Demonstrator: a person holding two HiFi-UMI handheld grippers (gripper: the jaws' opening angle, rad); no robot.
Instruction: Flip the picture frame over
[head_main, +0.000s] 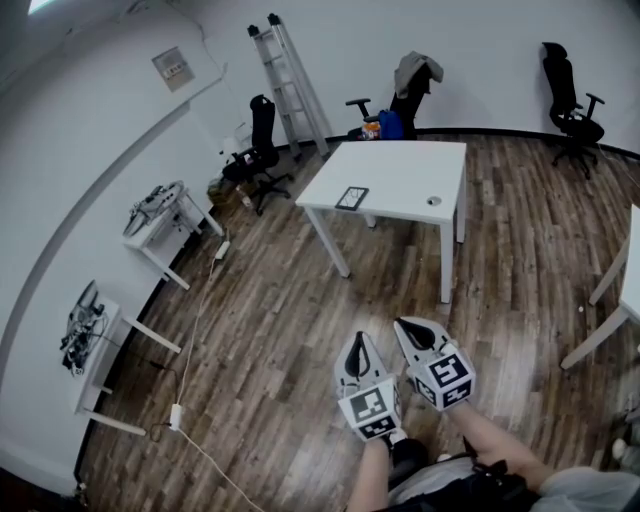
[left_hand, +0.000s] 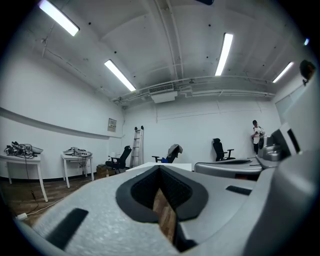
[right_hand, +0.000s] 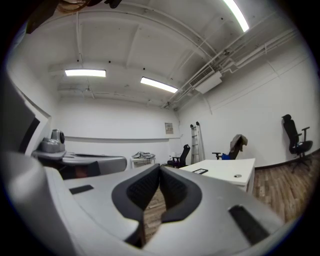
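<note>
**Head view:** The picture frame (head_main: 352, 197) lies flat on the white table (head_main: 400, 165), near the table's front left edge. The left gripper (head_main: 357, 342) and the right gripper (head_main: 403, 326) are side by side, well short of the table.

**Left gripper view:** The jaws are closed together, with nothing between them.

**Right gripper view:** The jaws are likewise closed and empty. The frame shows on the table ahead.

**Progress:** As judged, the flip is not yet begun. Approach, grasp and turnover all remain.

tables: four, all white. centre table (head_main: 400, 170), two side tables (head_main: 195, 207) (head_main: 100, 370) by left wall, one edge table (head_main: 632, 262) at right. office chairs (head_main: 262, 140) (head_main: 412, 95) (head_main: 568, 95): three. ladder (head_main: 290, 85): one. picture frame (head_main: 351, 197): one. wall panel (head_main: 172, 68): one. person (left_hand: 257, 136): one.
</note>
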